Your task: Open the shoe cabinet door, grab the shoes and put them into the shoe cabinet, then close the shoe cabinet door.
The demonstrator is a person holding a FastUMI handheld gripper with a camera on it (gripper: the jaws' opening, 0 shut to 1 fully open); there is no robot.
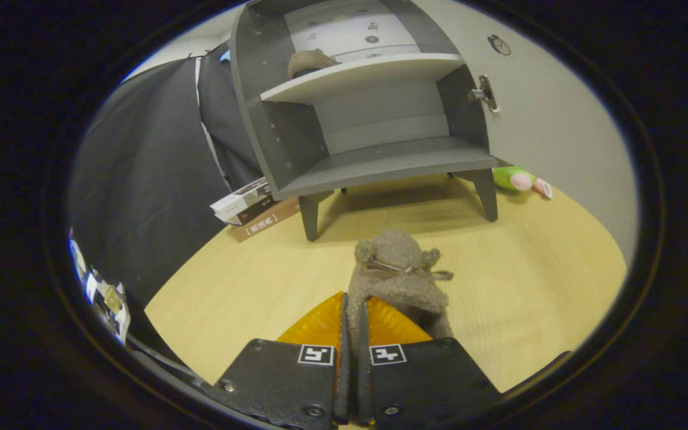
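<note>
Tongs (353, 322) drawn close together, both fingers pressing on the heel end of a fuzzy tan shoe (398, 272). The shoe sticks out forward from between the fingers, over the pale wooden floor (248, 280), short of the cabinet.

Shoe cabinet (374, 161) stands beyond, on short legs, door (547, 119) already swung open to the right, hinge plate showing on its inner face. Two shelves inside. The upper shelf carries what looks like the matching shoe (310, 61), toward its left end. The lower shelf (392, 164) looks bare.

Step in hand, as I judge it: carry this shoe in and set it down. To do it well: keep the squeeze firm, since the grip sits on a thin edge of soft fabric and the toe hangs free; lift enough to clear the front lip of the chosen shelf; go in straight, away from the left side wall and the door edge; rest the sole flat before easing off.

Shoe: soft, woolly, greyish-tan, rounded toe, a thin bow of cord across the top. Likely light and floppy, apt to sag or twist.

Books (248, 209) lie stacked left of the cabinet legs; a green and pink toy (520, 179) lies right of them.
</note>
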